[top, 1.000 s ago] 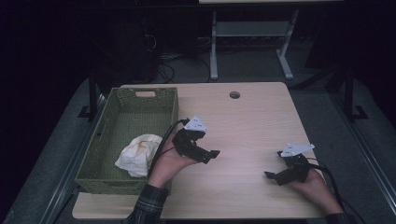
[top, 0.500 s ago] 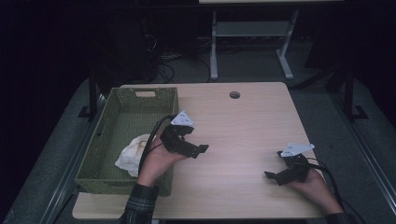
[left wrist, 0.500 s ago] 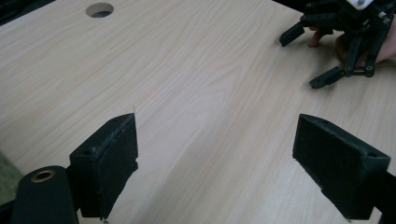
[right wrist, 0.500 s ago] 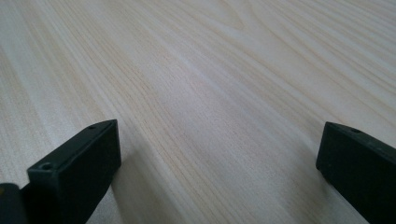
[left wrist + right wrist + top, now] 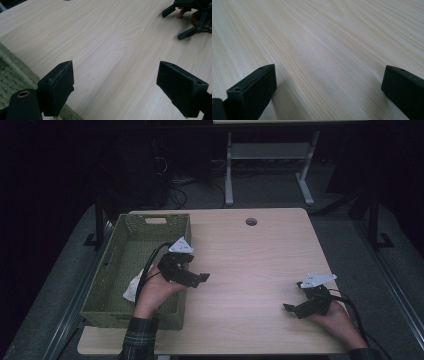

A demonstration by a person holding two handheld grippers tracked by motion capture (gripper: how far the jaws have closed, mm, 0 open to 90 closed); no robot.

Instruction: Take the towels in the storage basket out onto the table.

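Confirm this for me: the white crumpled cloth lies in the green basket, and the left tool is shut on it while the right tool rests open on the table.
Not quite. The white crumpled cloth does lie in the green basket, but the left tool is open and holds nothing; the left gripper view shows bare table between its jaws. The right tool rests open on the table, as stated.

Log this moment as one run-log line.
left gripper: open, empty, at green basket right rim | right gripper: open, empty, low over table | white cloth: in basket
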